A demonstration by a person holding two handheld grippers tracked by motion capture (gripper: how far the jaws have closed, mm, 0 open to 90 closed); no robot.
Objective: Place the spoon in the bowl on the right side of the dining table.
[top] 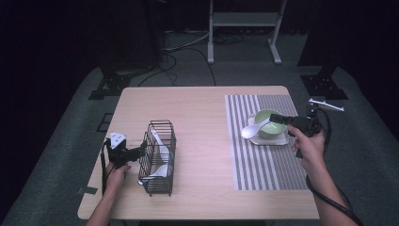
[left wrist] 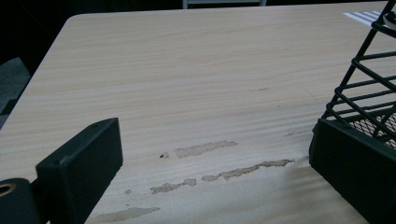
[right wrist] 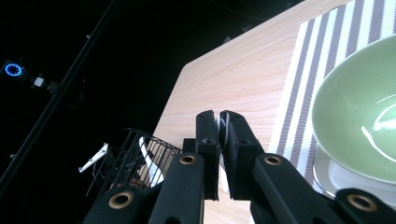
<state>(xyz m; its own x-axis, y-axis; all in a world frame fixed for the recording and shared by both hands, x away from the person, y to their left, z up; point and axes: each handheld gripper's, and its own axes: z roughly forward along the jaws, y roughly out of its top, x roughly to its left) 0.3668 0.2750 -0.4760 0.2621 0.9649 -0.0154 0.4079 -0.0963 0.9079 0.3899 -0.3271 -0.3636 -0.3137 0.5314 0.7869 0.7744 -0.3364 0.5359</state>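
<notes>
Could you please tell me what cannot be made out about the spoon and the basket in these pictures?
- Right gripper view: the white spoon is a sliver; the right hand-held gripper hides the rest.
- Left gripper view: the wire basket is cut off by the right edge.
- High view: the basket's contents are too small and barred to identify.

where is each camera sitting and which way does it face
high view: above the person's side, looking forward and down on the table; both forearms, left gripper, right gripper.
left gripper view: on the left gripper, looking across the tabletop; its open jaws, one against the basket.
right gripper view: on the right gripper, tilted; its jaws shut on the spoon, beside the bowl.
shared: the basket appears in all three.
</notes>
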